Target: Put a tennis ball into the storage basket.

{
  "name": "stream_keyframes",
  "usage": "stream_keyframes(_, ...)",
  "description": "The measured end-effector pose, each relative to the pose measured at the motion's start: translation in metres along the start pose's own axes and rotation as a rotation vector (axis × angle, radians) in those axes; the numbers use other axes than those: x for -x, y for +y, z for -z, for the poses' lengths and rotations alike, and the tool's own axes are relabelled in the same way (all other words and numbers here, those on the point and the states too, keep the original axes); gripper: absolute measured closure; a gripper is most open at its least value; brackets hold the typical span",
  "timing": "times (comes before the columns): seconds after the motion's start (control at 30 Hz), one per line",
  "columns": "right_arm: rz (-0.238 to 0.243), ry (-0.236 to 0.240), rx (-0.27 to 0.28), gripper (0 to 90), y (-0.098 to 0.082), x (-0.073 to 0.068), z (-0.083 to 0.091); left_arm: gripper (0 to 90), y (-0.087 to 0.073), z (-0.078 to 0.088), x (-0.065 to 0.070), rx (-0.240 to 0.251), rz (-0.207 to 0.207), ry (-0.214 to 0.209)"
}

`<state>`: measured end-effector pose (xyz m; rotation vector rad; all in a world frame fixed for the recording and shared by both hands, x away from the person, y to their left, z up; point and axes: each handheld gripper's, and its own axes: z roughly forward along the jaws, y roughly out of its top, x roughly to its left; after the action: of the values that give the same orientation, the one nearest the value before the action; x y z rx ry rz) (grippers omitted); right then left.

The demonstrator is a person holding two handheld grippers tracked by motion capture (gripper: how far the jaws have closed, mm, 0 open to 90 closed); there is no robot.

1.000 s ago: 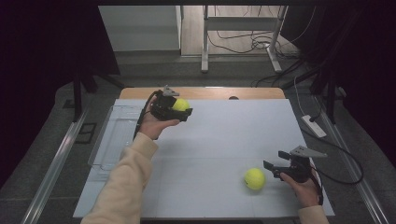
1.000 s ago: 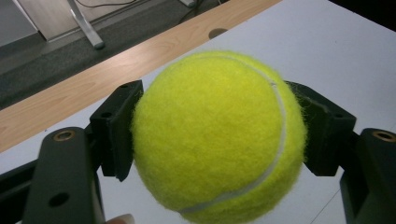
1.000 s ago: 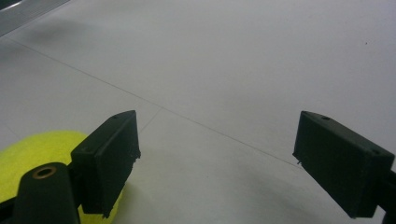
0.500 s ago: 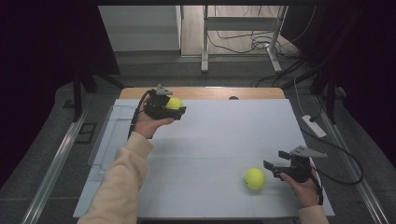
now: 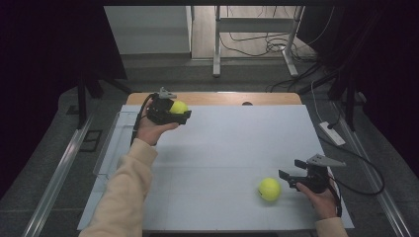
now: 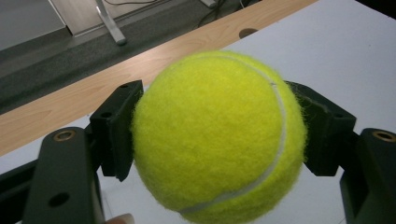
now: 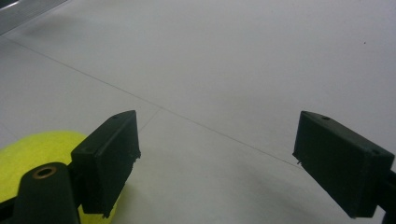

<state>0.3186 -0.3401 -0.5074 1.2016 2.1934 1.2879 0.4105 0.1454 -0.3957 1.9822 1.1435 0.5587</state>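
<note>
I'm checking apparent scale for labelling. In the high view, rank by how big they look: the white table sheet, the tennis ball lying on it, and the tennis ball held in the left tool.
1. White table sheet, by far the largest.
2. Lying tennis ball.
3. Held tennis ball, partly hidden by the left tool and farther from the camera, so the balls' ranking is unsure.

In the left gripper view, the held tennis ball [image 6: 217, 137] ran off the bottom edge and hid the surface [image 6: 345, 51] just beyond the left hand-held gripper [image 6: 217, 140]. In the right gripper view, the second tennis ball [image 7: 37, 158] sat mostly behind the right hand-held gripper [image 7: 217, 163], cut by the frame's corner.
</note>
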Motion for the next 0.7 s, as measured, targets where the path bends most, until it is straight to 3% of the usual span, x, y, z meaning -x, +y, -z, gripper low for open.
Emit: stream_keyframes(0.7,-0.002,0.001,0.000,14.5,0.000,0.000,0.000,26.7,-0.004,0.012,-0.018,0.009,0.039,0.044)
